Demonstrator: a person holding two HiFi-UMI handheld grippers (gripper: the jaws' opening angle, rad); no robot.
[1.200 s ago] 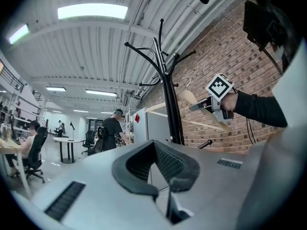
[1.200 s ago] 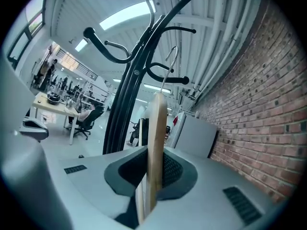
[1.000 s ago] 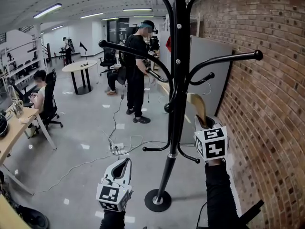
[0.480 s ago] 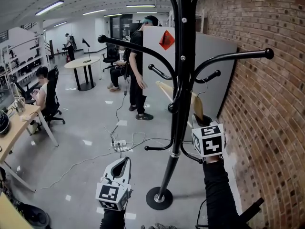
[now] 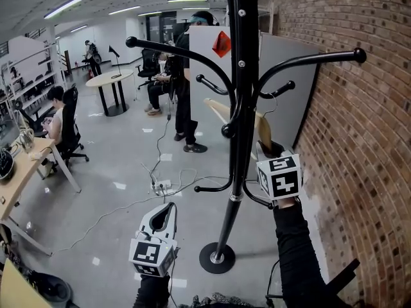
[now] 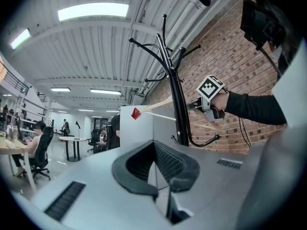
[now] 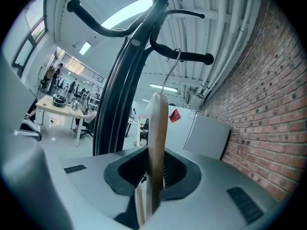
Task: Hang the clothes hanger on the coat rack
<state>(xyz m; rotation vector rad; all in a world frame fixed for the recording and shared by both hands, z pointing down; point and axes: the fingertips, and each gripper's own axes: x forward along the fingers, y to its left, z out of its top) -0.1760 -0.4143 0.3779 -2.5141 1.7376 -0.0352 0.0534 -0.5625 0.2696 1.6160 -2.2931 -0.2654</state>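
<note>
- Left gripper [image 5: 169,208]: fingers closed on nothing, at seven o'clock of the black metal coat rack [image 5: 239,120].
- Right gripper [image 7: 154,178]: fingers clamp one arm of the pale wooden clothes hanger [image 7: 157,128]. It is probably light, stiff and smooth. Its hook at twelve o'clock sits beside a peg.

A red brick wall [image 5: 372,140] fills the head view from 1 to 5 o'clock. Beside it, at 1 o'clock, stands a flat grey partition panel [image 5: 289,76] bearing a red diamond-shaped sticker [image 5: 221,43]. A person in black clothing [image 5: 183,88] stands at 11 o'clock. A round pale table [image 5: 109,79] is at 10 o'clock. A seated person [image 5: 61,117] is at 9 o'clock, beside a wooden desk [image 5: 19,172]. A white power strip [image 5: 160,186] with cables lies on the floor at 8 o'clock.
</note>
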